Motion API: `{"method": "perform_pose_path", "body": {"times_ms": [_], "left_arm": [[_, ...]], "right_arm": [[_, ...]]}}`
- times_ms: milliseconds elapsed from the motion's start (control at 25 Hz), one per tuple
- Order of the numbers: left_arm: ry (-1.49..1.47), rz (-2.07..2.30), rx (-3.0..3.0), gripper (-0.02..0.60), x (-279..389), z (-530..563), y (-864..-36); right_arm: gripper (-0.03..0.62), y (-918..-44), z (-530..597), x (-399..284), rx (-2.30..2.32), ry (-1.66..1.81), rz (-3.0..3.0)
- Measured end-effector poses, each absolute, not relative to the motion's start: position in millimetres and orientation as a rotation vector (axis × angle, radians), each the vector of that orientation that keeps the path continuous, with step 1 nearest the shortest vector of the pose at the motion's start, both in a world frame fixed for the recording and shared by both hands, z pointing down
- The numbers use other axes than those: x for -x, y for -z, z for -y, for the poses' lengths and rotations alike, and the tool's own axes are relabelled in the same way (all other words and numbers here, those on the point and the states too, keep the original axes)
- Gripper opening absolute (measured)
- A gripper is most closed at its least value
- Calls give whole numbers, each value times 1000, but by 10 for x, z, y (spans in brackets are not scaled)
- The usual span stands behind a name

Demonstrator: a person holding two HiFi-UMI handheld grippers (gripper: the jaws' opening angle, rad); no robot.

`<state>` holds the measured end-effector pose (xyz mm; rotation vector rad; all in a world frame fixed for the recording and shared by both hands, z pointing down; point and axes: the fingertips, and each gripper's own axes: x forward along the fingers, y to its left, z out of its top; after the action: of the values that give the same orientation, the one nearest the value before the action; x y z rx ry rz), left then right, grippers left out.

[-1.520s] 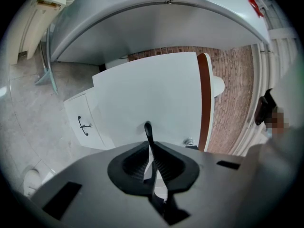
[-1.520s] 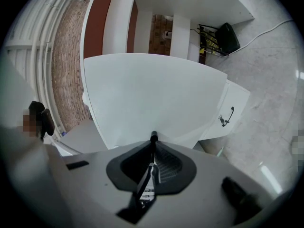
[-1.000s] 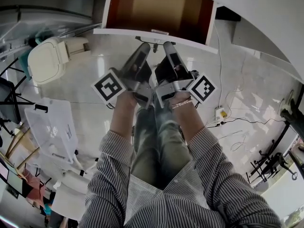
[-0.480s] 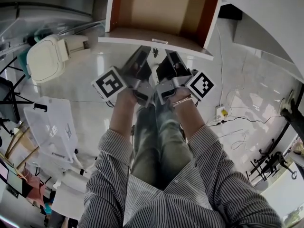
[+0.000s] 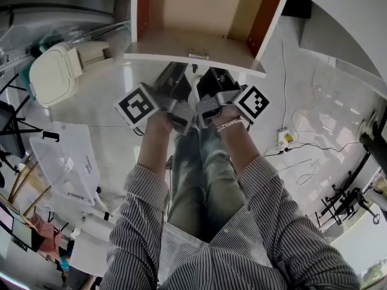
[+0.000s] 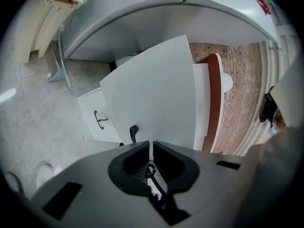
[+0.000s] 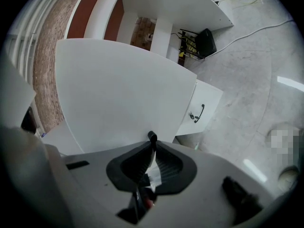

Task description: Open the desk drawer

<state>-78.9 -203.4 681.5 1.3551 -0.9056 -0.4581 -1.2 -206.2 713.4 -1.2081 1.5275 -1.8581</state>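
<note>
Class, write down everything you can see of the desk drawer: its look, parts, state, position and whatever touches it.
The desk drawer stands wide open, and the part of its inside that shows is empty. Its front panel is flat, smooth and white. The side walls look reddish-brown and the floor pale tan, like laminated board. A small dark handle sits at the middle of the front. The right gripper appears to pinch that handle. The left gripper, jaws together, sits just beside it.

White-fronted drawer [image 5: 169,46] with brown inside; grey striped shirt [image 5: 254,252].
</note>
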Motion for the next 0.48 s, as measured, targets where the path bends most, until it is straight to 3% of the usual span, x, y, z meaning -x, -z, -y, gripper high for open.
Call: {"method": "perform_pose_path", "body": {"times_ms": [480], "left_arm": [[465, 896, -1357, 15, 830, 1909, -6785]], "right_arm": [[37, -7138, 2021, 34, 1178, 1879, -1527]]}}
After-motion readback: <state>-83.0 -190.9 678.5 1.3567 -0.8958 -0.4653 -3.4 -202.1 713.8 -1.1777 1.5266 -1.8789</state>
